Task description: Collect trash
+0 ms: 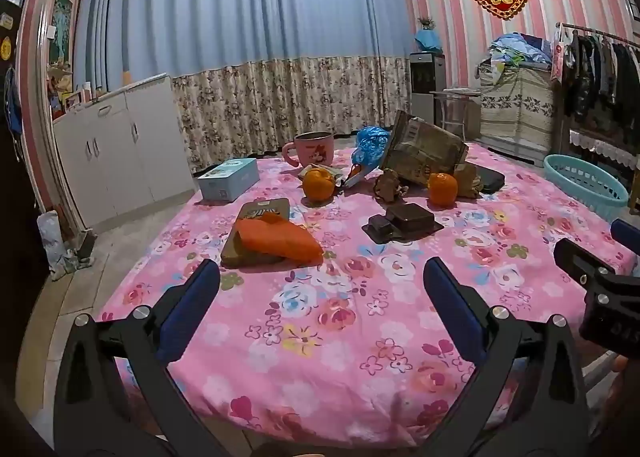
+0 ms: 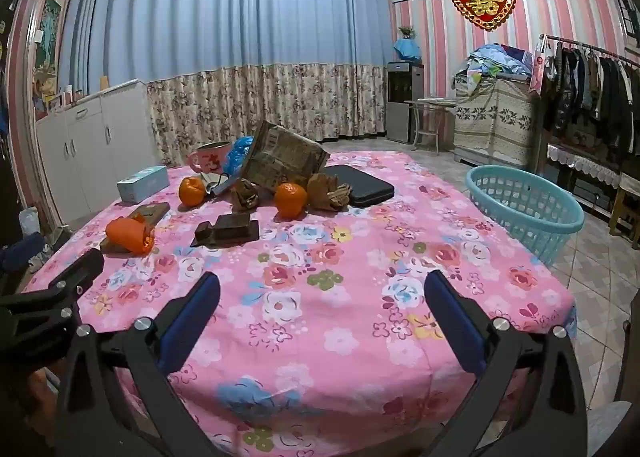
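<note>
On the pink floral tablecloth (image 1: 320, 317) lie trash items: an orange wrapper (image 1: 280, 239) on a brown packet, a dark brown opened box (image 1: 404, 221), crumpled brown paper (image 1: 390, 185), a blue plastic bag (image 1: 372, 143) and a torn cardboard package (image 1: 424, 151). In the right wrist view the orange wrapper (image 2: 130, 235), dark box (image 2: 228, 231) and crumpled papers (image 2: 330, 191) show too. My left gripper (image 1: 320, 277) is open and empty above the near table. My right gripper (image 2: 322, 289) is open and empty, to the right of it.
A teal basket (image 2: 524, 205) stands at the table's right edge. Two oranges (image 1: 318, 185) (image 1: 442, 188), a pink mug (image 1: 310, 148), a light blue tin (image 1: 230, 179) and a black case (image 2: 362, 187) are on the table. Cabinets (image 1: 116, 153) stand left.
</note>
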`<state>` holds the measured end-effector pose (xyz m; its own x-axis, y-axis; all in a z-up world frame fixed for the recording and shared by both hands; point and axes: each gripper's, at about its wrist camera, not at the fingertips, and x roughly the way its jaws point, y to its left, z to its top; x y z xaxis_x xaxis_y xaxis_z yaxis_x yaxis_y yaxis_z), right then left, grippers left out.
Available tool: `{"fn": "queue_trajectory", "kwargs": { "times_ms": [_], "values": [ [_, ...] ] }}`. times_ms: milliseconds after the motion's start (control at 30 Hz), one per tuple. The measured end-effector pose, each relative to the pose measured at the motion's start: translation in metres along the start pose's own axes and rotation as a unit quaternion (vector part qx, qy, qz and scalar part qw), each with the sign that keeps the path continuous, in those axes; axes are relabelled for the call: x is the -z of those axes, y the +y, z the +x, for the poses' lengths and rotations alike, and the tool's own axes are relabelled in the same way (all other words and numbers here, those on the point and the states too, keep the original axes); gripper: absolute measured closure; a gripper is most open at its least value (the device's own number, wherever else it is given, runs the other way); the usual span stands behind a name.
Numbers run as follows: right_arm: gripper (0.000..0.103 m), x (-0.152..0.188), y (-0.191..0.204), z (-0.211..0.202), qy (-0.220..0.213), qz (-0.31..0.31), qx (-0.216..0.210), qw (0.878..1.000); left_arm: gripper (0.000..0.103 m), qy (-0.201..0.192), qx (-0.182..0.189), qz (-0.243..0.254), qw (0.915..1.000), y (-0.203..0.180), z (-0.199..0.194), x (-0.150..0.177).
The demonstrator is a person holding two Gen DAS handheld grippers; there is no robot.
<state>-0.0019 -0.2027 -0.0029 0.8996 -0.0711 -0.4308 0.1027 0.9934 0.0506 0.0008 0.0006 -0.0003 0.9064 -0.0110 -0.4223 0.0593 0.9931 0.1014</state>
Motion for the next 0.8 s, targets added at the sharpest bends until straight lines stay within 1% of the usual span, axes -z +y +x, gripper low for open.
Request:
{"fn": "queue_trajectory", "kwargs": {
  "times_ms": [200, 233, 333, 367, 800],
  "values": [
    [0.003, -0.0001, 0.0, 0.0004, -0.001, 0.001, 0.0, 1.0, 0.005, 0.006, 0.01, 0.001, 0.9999, -0.0013, 0.0016, -0.0002],
    [0.003, -0.0001, 0.0, 0.0005, -0.001, 0.001, 0.0, 1.0, 0.005, 0.007, 0.0, -0.003, 1.0, 0.0033, 0.0043, -0.0019],
    [0.004, -0.0001, 0.0001, 0.0003, -0.003, 0.0, 0.001, 1.0, 0.005, 0.006, 0.0, -0.004, 1.0, 0.007, 0.0074, -0.0035],
    [0.004, -0.0002, 0.0, 0.0005, -0.003, 0.0, 0.001, 1.0, 0.005, 0.003, -0.004, 0.002, 1.0, 0.0015, 0.0033, -0.0034],
    [0.004, -0.0023, 0.001, -0.0044, -0.006, -0.002, 0.002, 1.0, 0.005, -0.001, -0.005, 0.0, 1.0, -0.0002, 0.0033, 0.0008]
  ]
}}
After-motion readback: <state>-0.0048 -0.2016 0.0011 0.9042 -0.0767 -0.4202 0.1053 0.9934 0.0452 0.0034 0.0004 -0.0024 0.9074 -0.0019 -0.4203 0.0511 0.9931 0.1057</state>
